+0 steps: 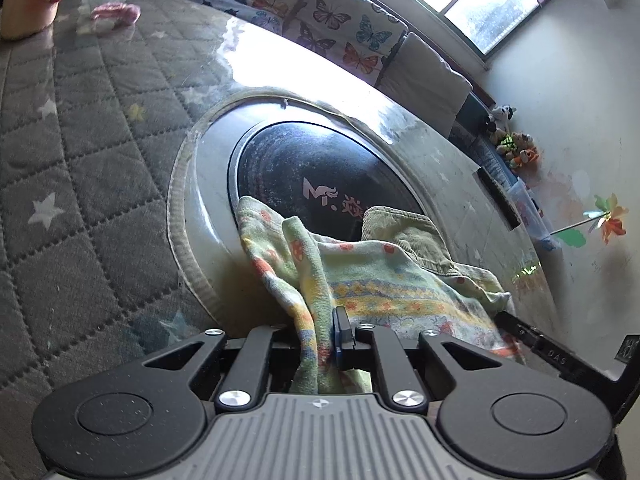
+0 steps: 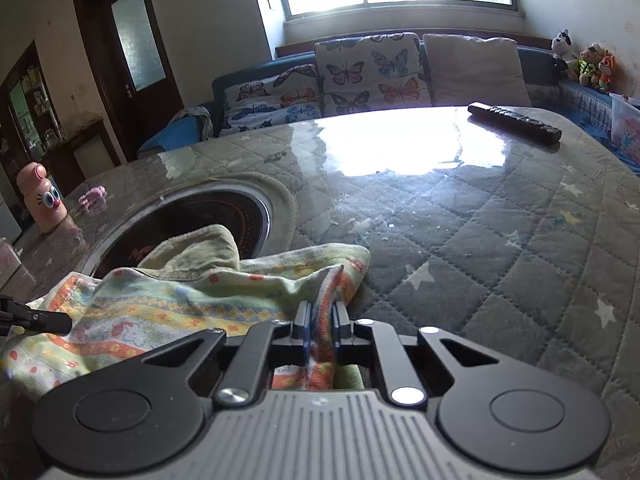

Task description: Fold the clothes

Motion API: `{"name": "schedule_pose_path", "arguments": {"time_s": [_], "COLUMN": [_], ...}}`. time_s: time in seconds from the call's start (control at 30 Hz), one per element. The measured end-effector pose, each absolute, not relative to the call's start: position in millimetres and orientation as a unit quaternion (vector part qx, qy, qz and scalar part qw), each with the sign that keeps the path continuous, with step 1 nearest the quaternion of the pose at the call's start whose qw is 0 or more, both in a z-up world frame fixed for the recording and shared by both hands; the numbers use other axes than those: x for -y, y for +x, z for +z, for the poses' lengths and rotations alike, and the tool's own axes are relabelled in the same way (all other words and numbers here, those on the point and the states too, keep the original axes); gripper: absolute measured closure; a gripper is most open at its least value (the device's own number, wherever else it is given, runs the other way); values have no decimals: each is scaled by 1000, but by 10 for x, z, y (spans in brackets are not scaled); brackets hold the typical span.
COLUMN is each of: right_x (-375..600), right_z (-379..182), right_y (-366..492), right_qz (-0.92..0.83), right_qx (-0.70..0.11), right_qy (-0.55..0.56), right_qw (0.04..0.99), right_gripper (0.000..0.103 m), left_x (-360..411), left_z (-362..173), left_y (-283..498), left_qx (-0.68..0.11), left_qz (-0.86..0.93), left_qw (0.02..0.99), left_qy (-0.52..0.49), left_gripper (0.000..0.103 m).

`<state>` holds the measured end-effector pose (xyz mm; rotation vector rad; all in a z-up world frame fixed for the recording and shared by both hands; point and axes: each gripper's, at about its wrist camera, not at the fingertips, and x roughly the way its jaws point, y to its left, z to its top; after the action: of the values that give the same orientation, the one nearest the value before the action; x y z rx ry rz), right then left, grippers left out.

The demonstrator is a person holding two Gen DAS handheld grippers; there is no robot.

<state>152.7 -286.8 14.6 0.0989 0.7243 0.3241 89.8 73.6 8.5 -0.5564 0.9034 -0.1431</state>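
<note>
Lying rumpled on the glass-topped counter (image 2: 460, 216), the patterned garment (image 1: 384, 280) is a pale green and yellow piece with orange mushrooms and bands of small flowers, and it spreads between the two tools. The left tool (image 1: 324, 344) has its jaws drawn narrow on a bunched edge of the cloth, which rises in a twisted fold straight out from between the fingers and then falls away to the right. The right tool (image 2: 322, 328) is likewise closed tight on another edge, an orange-trimmed hem that runs up from its fingers and out to the left, where the body of the garment (image 2: 168, 304) sags onto the counter. Both pinched edges sit right at the fingertips, with the rest of the cloth just ahead of each tool.

A ribbed olive-green part of the clothing (image 2: 200, 256) humps up at the far side of the heap, partly over the round black hob (image 1: 320, 176) set into the counter. A quilted grey cover with stars (image 1: 80, 184) shows under the glass.

Farther off, a black remote control (image 2: 516, 122) lies near the counter's far edge, well apart from the garment. A pink cartoon-faced bottle (image 2: 40, 196) and a small pink toy (image 2: 93, 197) stand at the left side. Butterfly-print cushions (image 2: 360, 72) line the sofa beneath the window.
</note>
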Motion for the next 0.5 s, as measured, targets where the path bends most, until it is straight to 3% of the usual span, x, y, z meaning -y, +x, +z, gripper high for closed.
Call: {"name": "schedule_pose_path", "arguments": {"time_s": [0.5], "right_x": [3053], "right_z": [554], "right_y": [1089], "right_qz": [136], "right_qx": [-294], "right_qy": [55], "right_qw": [944], "right_gripper": [95], "left_x": [-237], "left_z": [442], "left_y": [1006], "left_qx": [-412], "left_qz": [-107], "left_qw": [887], "left_qy": [-177], "left_gripper": [92]}}
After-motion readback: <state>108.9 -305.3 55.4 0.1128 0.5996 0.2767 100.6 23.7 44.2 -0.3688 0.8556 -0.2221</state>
